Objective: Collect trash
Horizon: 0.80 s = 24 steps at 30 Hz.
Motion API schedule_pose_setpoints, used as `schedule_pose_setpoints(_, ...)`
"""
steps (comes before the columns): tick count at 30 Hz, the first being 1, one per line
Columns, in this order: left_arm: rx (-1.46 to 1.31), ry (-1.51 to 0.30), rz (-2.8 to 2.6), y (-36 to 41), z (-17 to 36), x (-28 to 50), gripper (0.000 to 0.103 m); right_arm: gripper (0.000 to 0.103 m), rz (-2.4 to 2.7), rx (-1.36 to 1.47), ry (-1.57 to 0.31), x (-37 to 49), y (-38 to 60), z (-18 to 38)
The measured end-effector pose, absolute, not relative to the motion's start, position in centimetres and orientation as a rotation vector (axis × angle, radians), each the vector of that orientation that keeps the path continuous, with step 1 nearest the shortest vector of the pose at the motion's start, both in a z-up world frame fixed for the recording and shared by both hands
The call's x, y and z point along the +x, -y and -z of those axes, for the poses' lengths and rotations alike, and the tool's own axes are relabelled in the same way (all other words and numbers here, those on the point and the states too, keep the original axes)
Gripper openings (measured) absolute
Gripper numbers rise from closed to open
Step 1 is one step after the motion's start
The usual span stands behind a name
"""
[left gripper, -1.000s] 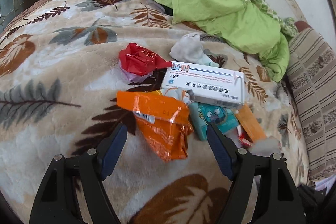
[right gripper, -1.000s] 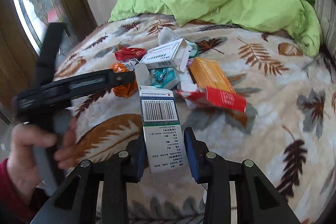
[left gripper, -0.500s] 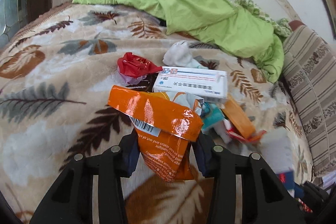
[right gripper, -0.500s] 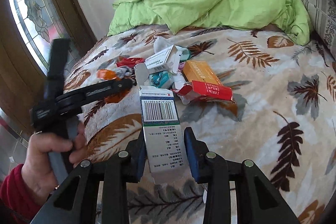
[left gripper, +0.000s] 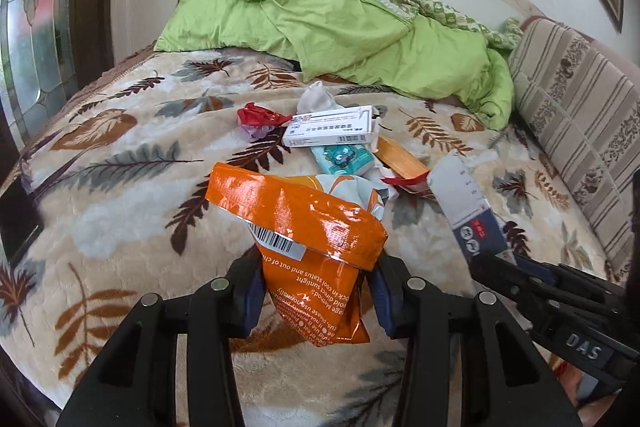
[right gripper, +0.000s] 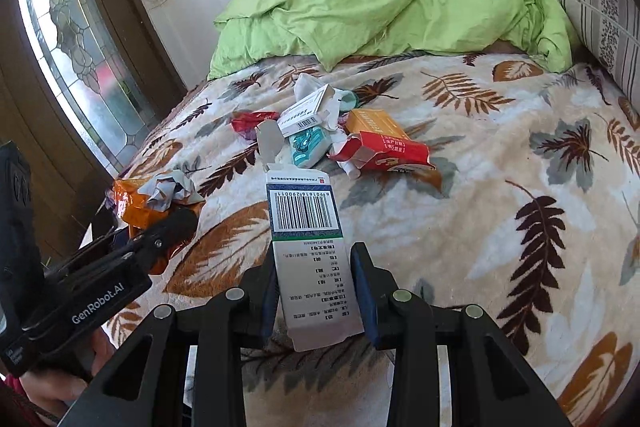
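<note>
1. Left claw clamped on an orange snack bag, pads pressing its lower part; bag lifted off the bed, crumpled grey-white paper poking from its top.
2. Centre of bed: trash pile, with red wrapper, white medicine box, teal packet, orange box, all touching or overlapping; white crumpled item behind, possibly a sock.
3. Torn red carton lies just beside the orange box.
4. Right claw gripped tight on a white barcode carton, flap open at the far end, held above the blanket.
5. Green duvet bunched at the back.
</note>
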<state>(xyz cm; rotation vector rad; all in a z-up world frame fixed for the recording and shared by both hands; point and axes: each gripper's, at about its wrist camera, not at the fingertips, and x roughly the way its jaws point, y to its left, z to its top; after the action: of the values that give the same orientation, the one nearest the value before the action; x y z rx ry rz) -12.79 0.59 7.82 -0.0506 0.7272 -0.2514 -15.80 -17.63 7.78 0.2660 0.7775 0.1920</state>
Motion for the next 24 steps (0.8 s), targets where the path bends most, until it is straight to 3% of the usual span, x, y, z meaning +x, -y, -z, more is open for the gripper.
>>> schedule_pose_setpoints(10, -0.037, -0.788, 0.239, 0.0, -6.0, -10.4, 0.043, 0.036, -0.187, 0.279, -0.794, -14.7, 17.8, -7.1)
schedule_pose_setpoints(24, 0.049, -0.717, 0.225, 0.9, -6.7, -11.5, 0.044, 0.036, -0.209, 0.251, -0.779, -14.6, 17.0, -7.1)
